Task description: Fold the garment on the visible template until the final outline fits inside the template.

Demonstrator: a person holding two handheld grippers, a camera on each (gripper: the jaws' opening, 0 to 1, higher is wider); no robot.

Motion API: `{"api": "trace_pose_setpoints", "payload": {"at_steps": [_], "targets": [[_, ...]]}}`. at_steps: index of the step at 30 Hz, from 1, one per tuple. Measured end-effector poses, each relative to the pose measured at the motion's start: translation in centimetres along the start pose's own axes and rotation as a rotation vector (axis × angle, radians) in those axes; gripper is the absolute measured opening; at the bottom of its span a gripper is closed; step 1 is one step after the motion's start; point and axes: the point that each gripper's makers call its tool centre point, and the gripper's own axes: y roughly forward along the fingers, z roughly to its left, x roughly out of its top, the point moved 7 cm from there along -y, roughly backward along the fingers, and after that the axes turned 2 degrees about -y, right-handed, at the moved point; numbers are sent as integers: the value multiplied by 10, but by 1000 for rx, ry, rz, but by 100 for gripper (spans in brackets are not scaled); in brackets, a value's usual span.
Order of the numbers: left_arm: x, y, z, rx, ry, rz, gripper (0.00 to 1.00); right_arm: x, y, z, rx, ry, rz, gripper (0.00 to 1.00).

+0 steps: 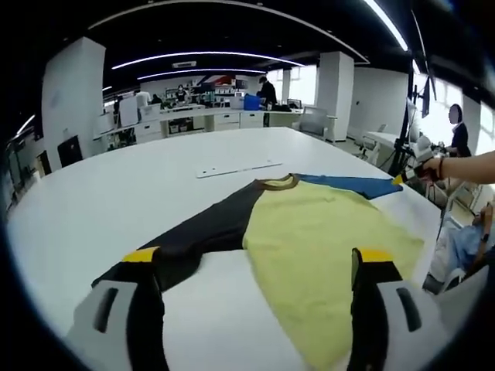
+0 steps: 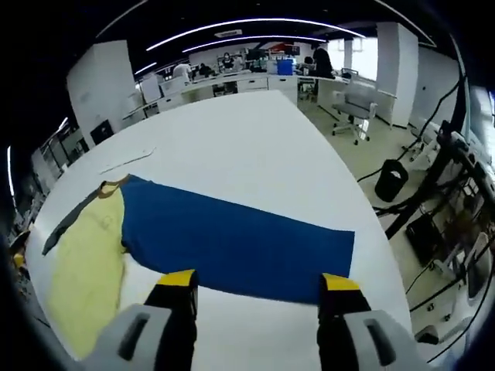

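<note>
White table (image 1: 116,201) in an open office holds the shirt (image 1: 325,239) flat, blue sleeve (image 2: 232,239) outstretched. Left gripper (image 1: 259,267) and right gripper (image 2: 259,287) both spread, holding nothing. Best to pinch the sleeve's near edge squarely, then fold it inward.

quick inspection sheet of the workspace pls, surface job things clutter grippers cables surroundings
surface: white table, mostly bare
job's things: garment spread flat, with yellow body, black sleeve and blue sleeve; template not made out
clutter: thin white strip beyond the collar
grippers: left gripper open, over black sleeve and yellow panel; right gripper open at blue sleeve edge
cables: black cables on stands beside the table
surroundings: office desks, people, black bin
</note>
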Motion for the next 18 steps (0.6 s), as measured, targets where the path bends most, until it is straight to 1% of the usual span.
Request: {"api": "trace_pose_setpoints", "payload": {"at_steps": [1,4,8,12,14,17,18], "targets": [[0,-1,-1,1,-2,2,99,-1,1,-5,-10,3,15,61],[-2,-3,-3,-5,-9,6,99,-3,2,-15,-25,20,29,61],[-3,-5,-7,-10,1,16,99,-5,4,-28,-61,6,34,54],[-2,-7,-10,-11,1,21,99,-7,7,-38,-72,21,46,52],[-2,-8,-11,-13,0,20,99,-7,8,-40,-72,25,51,48],[-3,-9,-12,-10,4,24,99,-12,10,-46,-93,-1,78,43],[-3,-10,-12,-9,4,25,99,-13,11,-48,-101,6,81,41]]}}
